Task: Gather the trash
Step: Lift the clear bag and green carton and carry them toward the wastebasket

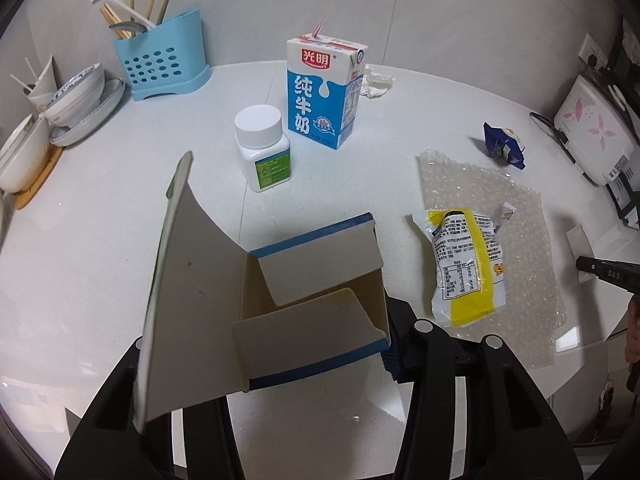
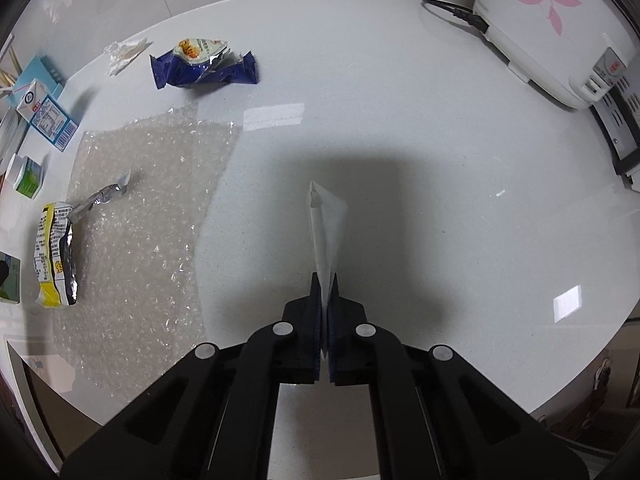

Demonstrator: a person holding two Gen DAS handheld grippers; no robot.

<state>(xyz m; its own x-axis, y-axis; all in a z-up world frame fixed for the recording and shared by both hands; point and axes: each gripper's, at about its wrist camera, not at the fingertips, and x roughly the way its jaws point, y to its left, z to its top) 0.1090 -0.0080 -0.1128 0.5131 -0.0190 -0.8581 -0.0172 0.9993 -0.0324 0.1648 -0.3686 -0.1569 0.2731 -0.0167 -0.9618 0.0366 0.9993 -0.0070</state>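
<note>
My left gripper (image 1: 266, 336) is shut on an open cardboard box (image 1: 316, 300) with blue edges, its flaps standing up, held just above the white table (image 1: 100, 220). My right gripper (image 2: 325, 292) is shut on a thin white scrap of paper (image 2: 326, 232) that sticks out ahead of the fingertips. A yellow snack wrapper (image 1: 464, 268) lies on a sheet of bubble wrap (image 2: 152, 184) between the two. Farther back are a torn blue wrapper (image 2: 204, 66), a crumpled tissue (image 1: 376, 82), a blue-and-white milk carton (image 1: 320, 92) and a white pill bottle (image 1: 264, 148).
A blue utensil holder (image 1: 160, 60) with chopsticks and stacked bowls (image 1: 76, 100) stand at the back left. A white rice cooker (image 2: 552, 28) with a black cord sits at the far right. The round table's edge (image 2: 580, 368) runs close in front of both grippers.
</note>
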